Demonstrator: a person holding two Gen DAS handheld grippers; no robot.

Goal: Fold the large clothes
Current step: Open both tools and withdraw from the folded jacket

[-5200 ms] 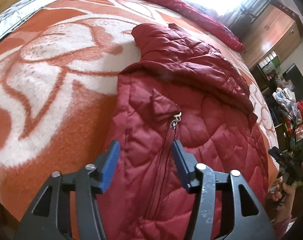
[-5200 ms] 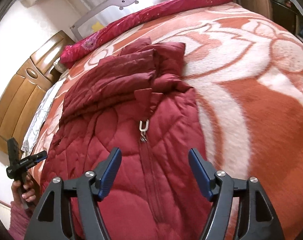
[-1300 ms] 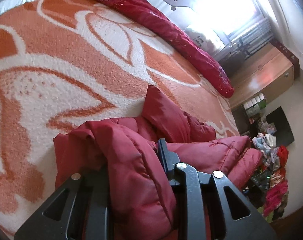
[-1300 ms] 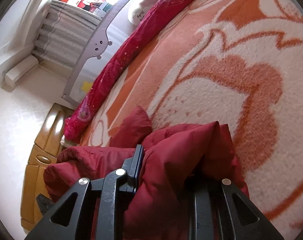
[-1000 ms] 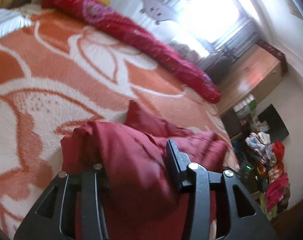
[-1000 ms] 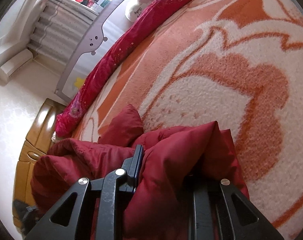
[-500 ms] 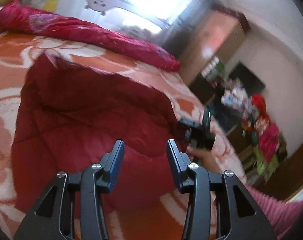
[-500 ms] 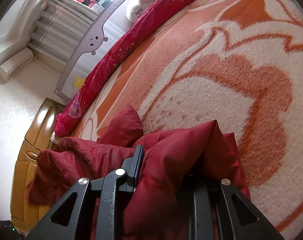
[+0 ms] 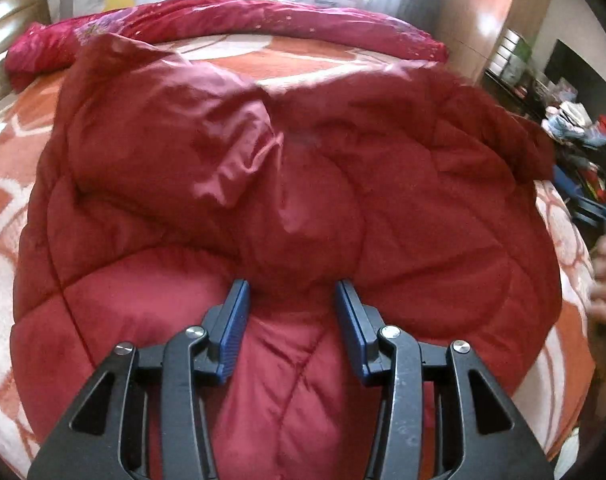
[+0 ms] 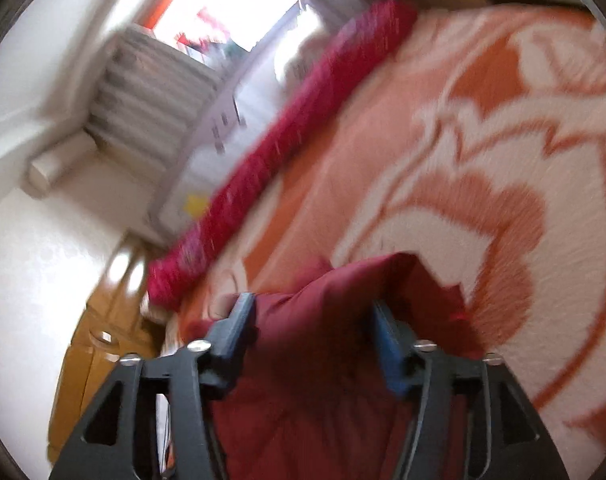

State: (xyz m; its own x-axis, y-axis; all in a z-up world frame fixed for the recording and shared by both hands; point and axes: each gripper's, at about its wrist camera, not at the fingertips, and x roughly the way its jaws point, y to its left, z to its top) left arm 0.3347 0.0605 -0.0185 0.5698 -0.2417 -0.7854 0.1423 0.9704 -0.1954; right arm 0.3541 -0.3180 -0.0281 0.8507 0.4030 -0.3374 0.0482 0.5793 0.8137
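From the left wrist, the dark red quilted jacket (image 9: pixel 303 184) lies folded into a thick bundle on the bed's orange and white blanket (image 9: pixel 7 184), with a rolled magenta quilt (image 9: pixel 231 20) along the far edge. The left tongs (image 9: pixel 290 312) hang just over the jacket's near part, jaws partly apart with nothing pinched between the blue pads. A hand (image 9: pixel 605 276) shows at the right edge, beside the jacket.

From the right wrist, the picture is blurred by motion. The right tongs (image 10: pixel 313 328) have just been opening; their jaws stand fairly wide, a fold of the jacket (image 10: pixel 343 320) between them, not pressed by the pads. The blanket (image 10: pixel 503 160) spreads beyond
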